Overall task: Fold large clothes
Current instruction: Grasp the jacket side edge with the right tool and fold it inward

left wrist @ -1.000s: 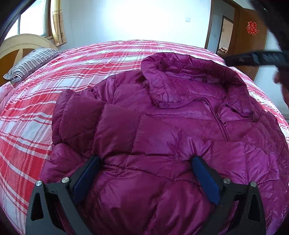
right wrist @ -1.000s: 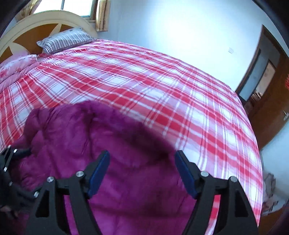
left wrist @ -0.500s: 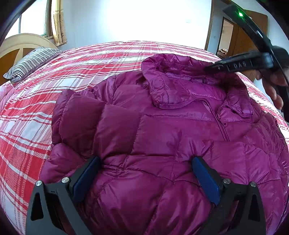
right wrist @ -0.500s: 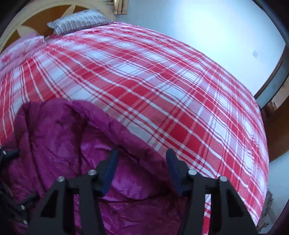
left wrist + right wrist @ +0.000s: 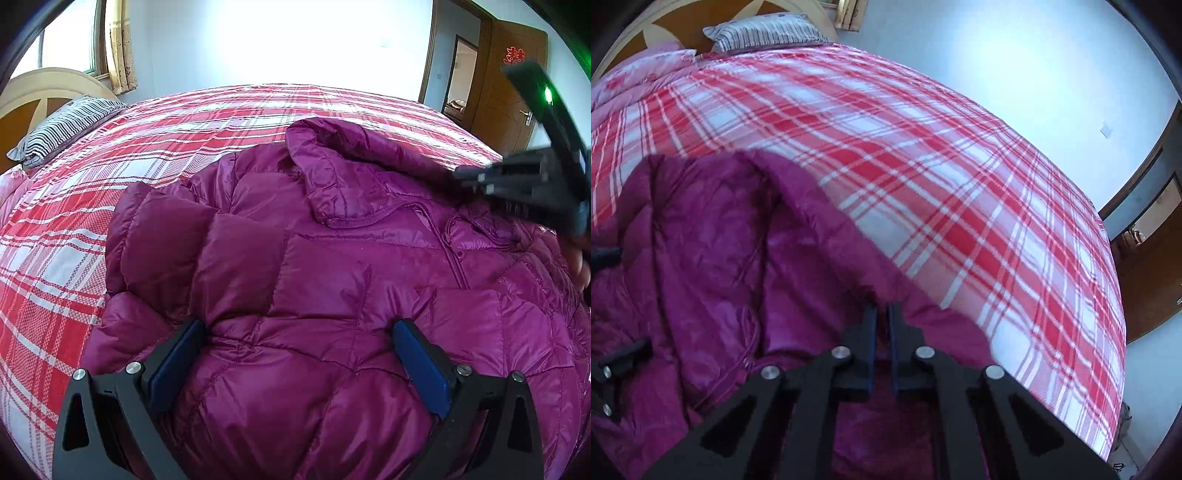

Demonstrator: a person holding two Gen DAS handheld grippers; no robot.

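On the plaid bedspread [image 5: 66, 236], puffy quilted magenta jacket [image 5: 332, 280], left claw [image 5: 297, 363] spread wide, right claw [image 5: 881, 325] pinching its hood.

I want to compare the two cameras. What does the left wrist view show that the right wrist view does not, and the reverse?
Only the left wrist view: the left tool, open over the jacket's quilted front, the zipper, and the wooden door.

Only the right wrist view: the right tool shut on the hood edge, and the pink floral pillow.

Both: the purple down jacket, the red plaid bedspread and the striped pillow.
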